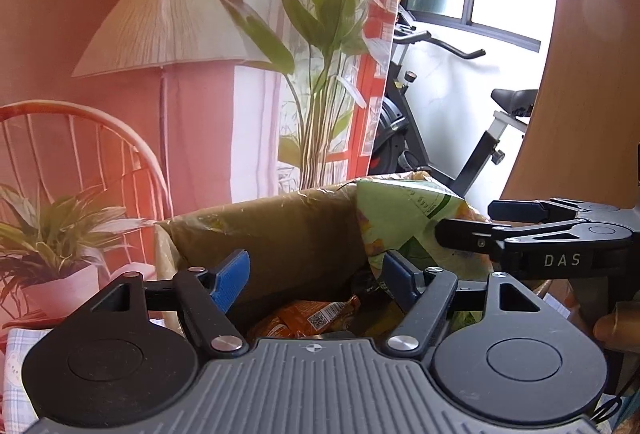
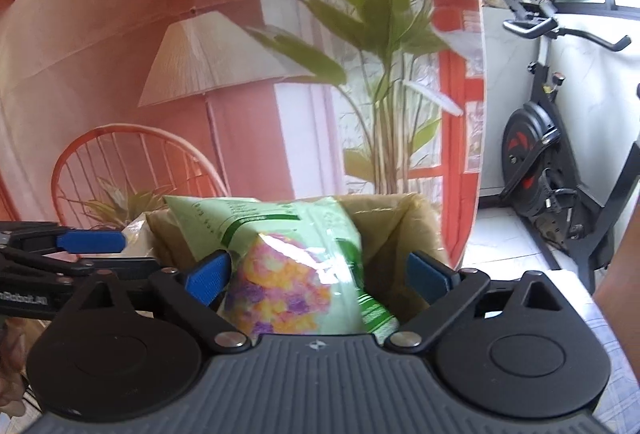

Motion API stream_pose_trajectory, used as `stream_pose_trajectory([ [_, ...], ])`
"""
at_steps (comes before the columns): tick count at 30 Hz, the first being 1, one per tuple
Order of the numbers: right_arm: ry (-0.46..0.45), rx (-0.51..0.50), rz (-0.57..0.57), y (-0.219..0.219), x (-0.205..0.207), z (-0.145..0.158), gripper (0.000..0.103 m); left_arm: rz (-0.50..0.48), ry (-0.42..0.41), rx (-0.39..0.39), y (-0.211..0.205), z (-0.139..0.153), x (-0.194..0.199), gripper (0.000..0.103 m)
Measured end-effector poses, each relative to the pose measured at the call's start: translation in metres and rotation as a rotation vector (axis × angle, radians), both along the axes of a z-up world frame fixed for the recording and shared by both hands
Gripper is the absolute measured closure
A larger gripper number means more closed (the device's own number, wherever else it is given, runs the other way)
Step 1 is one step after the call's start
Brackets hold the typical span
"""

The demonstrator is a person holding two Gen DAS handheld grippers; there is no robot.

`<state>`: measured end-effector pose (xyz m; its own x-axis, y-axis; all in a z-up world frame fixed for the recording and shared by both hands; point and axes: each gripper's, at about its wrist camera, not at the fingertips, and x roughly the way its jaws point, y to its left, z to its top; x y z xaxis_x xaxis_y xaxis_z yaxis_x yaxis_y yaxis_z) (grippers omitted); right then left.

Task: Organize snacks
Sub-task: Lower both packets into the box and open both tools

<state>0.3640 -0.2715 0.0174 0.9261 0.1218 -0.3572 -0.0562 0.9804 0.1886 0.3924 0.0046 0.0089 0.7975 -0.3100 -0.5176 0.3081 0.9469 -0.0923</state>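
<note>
A brown box (image 1: 260,230) lined with plastic film stands right in front of both grippers. An orange snack packet (image 1: 304,318) lies at its bottom. A light green snack bag (image 1: 404,218) with colourful pieces printed on it leans upright at the box's right side. My left gripper (image 1: 316,278) is open over the box with nothing between its blue pads. In the right wrist view the green bag (image 2: 316,266) stands between the pads of my right gripper (image 2: 320,274), which is open, with a gap at the right pad. The box wall (image 2: 384,218) rises behind it.
A backdrop cloth (image 1: 180,113) printed with a lamp, a chair and plants hangs behind the box. An exercise bike (image 2: 552,169) stands at the right by a window. Checked cloth (image 1: 16,374) covers the surface. A wooden panel (image 1: 580,73) rises at the right.
</note>
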Motion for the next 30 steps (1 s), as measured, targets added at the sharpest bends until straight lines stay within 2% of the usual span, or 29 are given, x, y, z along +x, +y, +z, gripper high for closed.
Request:
stream_pose_trajectory([
  [3,-0.017,-0.012,0.008,-0.002,-0.007,0.003,0.011,0.009,-0.003,-0.011,0.002,0.003,-0.005,0.027],
  [5,-0.031,-0.029,0.021,0.001,-0.011,0.006,0.028,0.015,-0.008,-0.022,0.005,0.004,-0.008,0.027],
  [8,-0.031,-0.034,0.037,0.006,-0.01,0.011,0.045,0.018,-0.01,-0.034,0.007,0.004,-0.012,0.027],
  [9,-0.016,-0.031,0.047,0.008,-0.006,0.011,0.049,0.017,-0.011,-0.034,0.008,0.004,-0.013,0.027],
  [10,0.003,-0.025,0.058,0.009,-0.002,0.012,0.058,0.017,-0.013,-0.035,0.009,0.004,-0.014,0.027],
  [12,0.066,-0.027,0.065,0.011,0.01,0.013,0.065,0.018,-0.013,-0.035,0.011,0.003,-0.014,0.027],
  [15,0.212,-0.009,0.062,0.013,0.037,0.005,0.066,0.025,-0.008,-0.048,0.014,0.003,-0.013,0.027],
  [22,0.391,0.055,0.026,0.015,0.073,-0.008,0.067,0.03,-0.01,-0.066,0.022,0.002,-0.017,0.027],
  [27,0.483,0.083,-0.051,0.004,0.083,-0.021,0.067,0.032,-0.011,-0.071,0.026,0.001,-0.02,0.027],
  [30,0.48,0.098,-0.073,-0.001,0.077,-0.022,0.066,0.028,-0.015,-0.072,0.027,0.002,-0.022,0.027],
])
